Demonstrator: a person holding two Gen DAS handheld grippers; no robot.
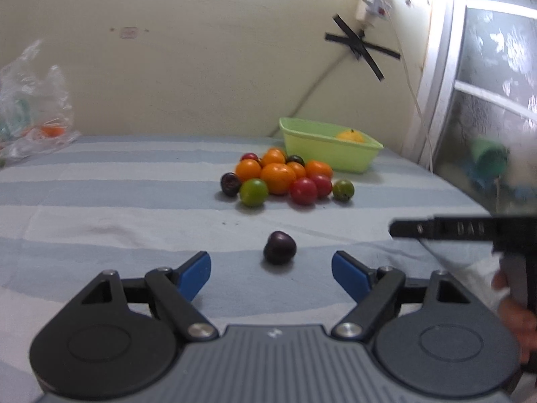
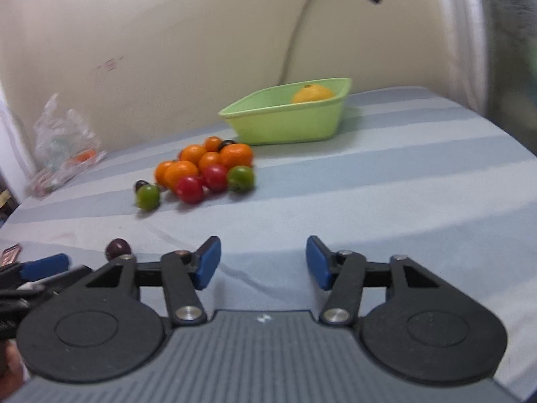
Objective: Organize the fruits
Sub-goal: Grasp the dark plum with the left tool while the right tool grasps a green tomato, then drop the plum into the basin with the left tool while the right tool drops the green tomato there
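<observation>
**Dark plum lies ahead of the open left tool**

The left tool [image 1: 271, 270] stands with its blue pads [image 1: 196, 273] wide apart, nothing between them. A dark plum [image 1: 279, 247] lies alone on the striped cloth [image 1: 134, 201], just beyond the pads. Farther off, a fruit pile [image 1: 285, 178] sits beside a green tub [image 1: 322, 147] holding an orange [image 1: 350, 135].

Left gripper [image 1: 271, 268] is pointing down at a slant with its blue pads [image 1: 196, 273] standing wide apart, nothing pressed between them. Right gripper [image 2: 263, 262] is tilting down the same way, jaws parted too (a bit narrower), and also gripping nothing.
</observation>
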